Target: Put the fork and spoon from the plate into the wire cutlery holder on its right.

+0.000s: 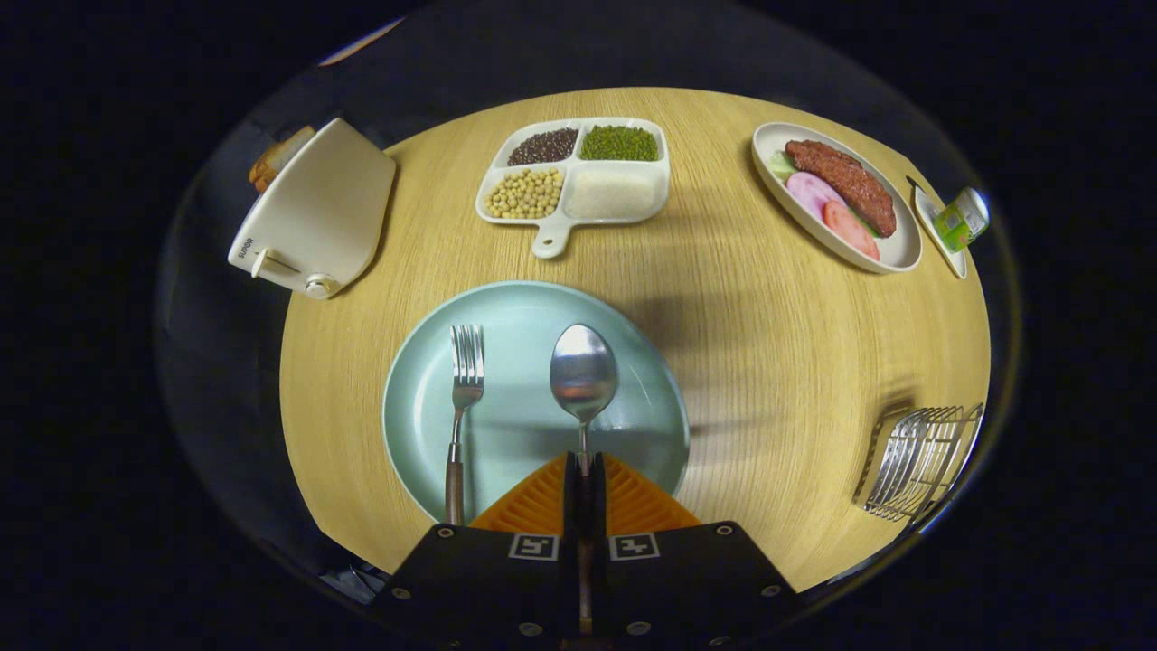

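A pale green plate (425,407) lies on the wooden table just ahead of my fingers. On it a fork (465,380) lies to the left, tines pointing away, its handle reaching back beside my left finger. A spoon (584,371) lies right of the fork, bowl away from me, and its thin handle runs back between my fingers. My gripper (584,466) is shut on the spoon's handle. The wire cutlery holder (917,461) stands at the table's edge well to the right of the plate.
Beyond the plate sits a white divided tray (664,185) of beans and grains. A cream toaster (316,212) stands at the far left, an oval dish (895,258) with meat and vegetable slices at the far right, a small green packet (963,217) beside it.
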### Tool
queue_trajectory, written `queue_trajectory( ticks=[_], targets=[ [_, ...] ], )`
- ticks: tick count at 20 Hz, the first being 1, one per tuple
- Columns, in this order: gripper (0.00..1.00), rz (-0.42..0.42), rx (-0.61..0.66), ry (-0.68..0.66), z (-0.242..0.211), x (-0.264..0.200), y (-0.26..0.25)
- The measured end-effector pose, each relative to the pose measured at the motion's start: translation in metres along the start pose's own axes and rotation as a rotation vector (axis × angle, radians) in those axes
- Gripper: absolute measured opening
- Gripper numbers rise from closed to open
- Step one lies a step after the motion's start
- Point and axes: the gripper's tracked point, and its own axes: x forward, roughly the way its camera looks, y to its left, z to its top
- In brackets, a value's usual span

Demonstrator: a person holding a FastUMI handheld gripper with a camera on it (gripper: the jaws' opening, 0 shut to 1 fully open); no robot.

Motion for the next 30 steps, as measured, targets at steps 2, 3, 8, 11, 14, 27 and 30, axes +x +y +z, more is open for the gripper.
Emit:
queue_trajectory(
  ticks=[2,3,8,11,14,27,30],
  targets=[
    [0.06,0.009,0.005,-0.032,0.002,-0.012,-0.004],
    [0.06,0.019,0.014,-0.05,0.005,-0.017,-0.005],
    [0.05,0.047,0.064,-0.144,0.014,-0.054,-0.021],
    [0.05,0.035,0.089,-0.206,0.013,-0.082,-0.043],
    [0.05,0.013,0.126,-0.262,0.013,-0.108,-0.073],
    [0.05,-0.101,0.299,-0.293,-0.031,-0.157,-0.202],
    [0.05,-0.116,0.308,-0.256,-0.049,-0.151,-0.212]
  ],
)
